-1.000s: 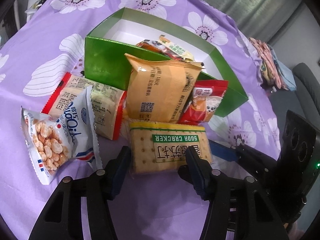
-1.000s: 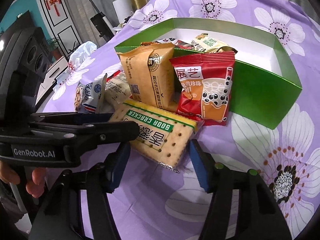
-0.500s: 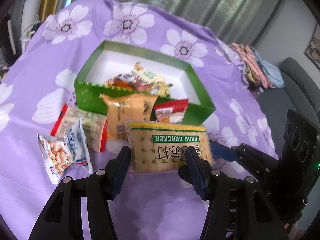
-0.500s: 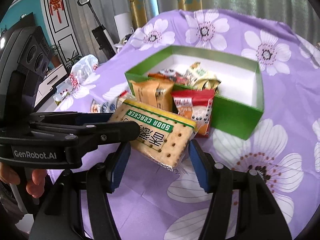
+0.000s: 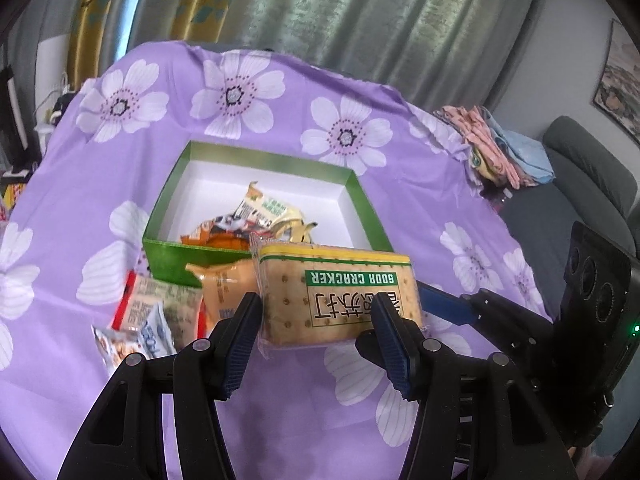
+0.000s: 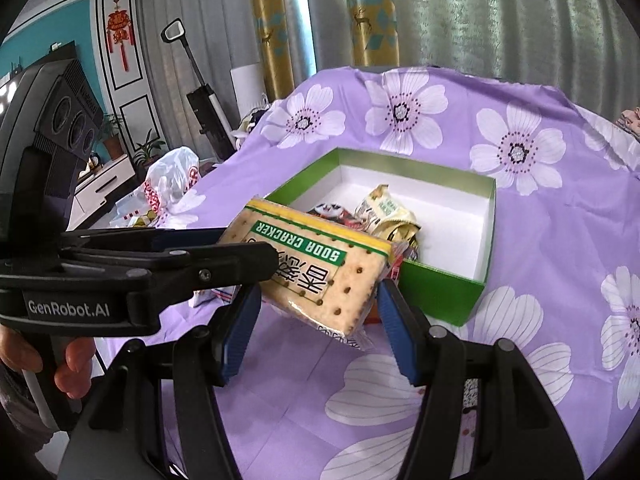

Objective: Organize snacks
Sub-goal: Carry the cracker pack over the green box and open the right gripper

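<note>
The left gripper [image 5: 316, 320] was clamped on a clear-wrapped rectangular soda cracker packet [image 5: 340, 292] with a yellow edge and green label, its fingers pressing the packet's two short ends and holding it lifted off the purple flower-print tablecloth [image 5: 120, 184]. The right gripper [image 6: 316, 312] had its blue-padded fingers [image 6: 394, 332] spread apart just under and to either side of the same packet [image 6: 316, 272], gripping nothing.

Beyond the left gripper's tips sat an open green cardboard box with a white inside [image 5: 360, 200], and several crumpled snack wrappers [image 5: 256, 220] lay in its near half. To the left of the left gripper, outside the box, an orange snack pouch [image 5: 224, 288] leaned by the near wall, with a red-edged beige packet [image 5: 160, 300] and a white-and-blue peanut bag [image 5: 136, 340] lying beside it.
</note>
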Action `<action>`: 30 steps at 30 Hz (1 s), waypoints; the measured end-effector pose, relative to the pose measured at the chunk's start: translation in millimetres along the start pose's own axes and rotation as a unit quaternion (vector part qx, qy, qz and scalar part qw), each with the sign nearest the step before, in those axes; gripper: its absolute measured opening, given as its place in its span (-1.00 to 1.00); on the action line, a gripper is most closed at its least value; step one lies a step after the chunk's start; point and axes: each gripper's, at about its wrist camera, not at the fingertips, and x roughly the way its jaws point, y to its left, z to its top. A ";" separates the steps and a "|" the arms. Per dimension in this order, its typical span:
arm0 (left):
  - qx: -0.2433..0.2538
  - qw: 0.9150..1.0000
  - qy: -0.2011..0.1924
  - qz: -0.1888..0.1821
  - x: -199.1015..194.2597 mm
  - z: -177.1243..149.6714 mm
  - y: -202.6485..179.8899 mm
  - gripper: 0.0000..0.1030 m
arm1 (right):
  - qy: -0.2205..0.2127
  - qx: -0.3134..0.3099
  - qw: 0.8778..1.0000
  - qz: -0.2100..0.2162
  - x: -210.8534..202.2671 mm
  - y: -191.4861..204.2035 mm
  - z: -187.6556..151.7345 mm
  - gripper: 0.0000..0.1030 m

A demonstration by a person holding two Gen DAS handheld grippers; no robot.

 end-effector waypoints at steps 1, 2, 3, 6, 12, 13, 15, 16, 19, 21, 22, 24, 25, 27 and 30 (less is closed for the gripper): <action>0.001 1.000 -0.001 -0.001 0.7 2.6 -0.4 0.11 | -0.002 0.000 1.000 -0.001 -0.4 -0.8 1.4 0.18; 0.002 1.000 -0.002 -0.002 2.0 5.6 -0.9 0.11 | -0.004 0.000 1.000 -0.001 -0.2 -1.9 2.8 0.18; 0.003 1.000 -0.004 -0.002 2.1 6.6 -1.4 0.11 | -0.006 0.000 1.000 -0.002 -0.1 -3.4 4.9 0.18; 0.006 1.000 -0.008 -0.003 5.1 14.0 -2.8 0.11 | -0.012 0.001 1.000 -0.004 1.7 -8.8 11.0 0.18; 0.004 1.000 -0.012 -0.009 15.1 30.3 -1.2 0.11 | -0.023 0.002 1.000 -0.010 9.9 -20.2 25.4 0.18; 0.005 1.000 -0.013 -0.008 17.0 32.6 -1.4 0.11 | -0.025 0.002 1.000 -0.011 12.1 -22.7 28.2 0.18; 0.006 1.000 -0.014 -0.008 21.7 37.7 -1.6 0.11 | -0.026 0.003 1.000 -0.012 15.3 -25.7 31.7 0.18; 0.005 1.000 -0.013 -0.009 24.4 40.1 -1.0 0.11 | -0.027 0.004 1.000 -0.013 18.0 -28.6 33.9 0.18; 0.006 1.000 -0.011 -0.009 32.6 47.2 0.8 0.11 | -0.029 0.006 0.999 -0.013 24.1 -34.9 37.9 0.18; 0.008 1.000 -0.011 -0.006 37.7 52.0 1.4 0.11 | -0.030 0.011 0.999 -0.012 28.2 -39.0 40.7 0.18; 0.009 1.000 -0.011 -0.005 40.2 54.1 1.7 0.11 | -0.031 0.013 0.999 -0.011 31.1 -42.0 42.6 0.18; 0.009 1.000 -0.010 -0.005 45.9 58.0 2.6 0.11 | -0.031 0.015 0.999 -0.012 35.0 -45.5 44.9 0.18; 0.009 1.000 -0.009 -0.005 48.8 59.6 3.5 0.11 | -0.031 0.016 0.999 -0.012 37.5 -48.0 45.9 0.18; 0.006 1.000 -0.005 -0.004 56.3 63.0 5.5 0.11 | -0.030 0.020 0.999 -0.011 42.9 -52.9 47.3 0.18; 0.008 1.000 0.000 -0.001 66.9 66.7 8.6 0.11 | -0.026 0.029 0.999 -0.008 52.9 -61.6 48.2 0.18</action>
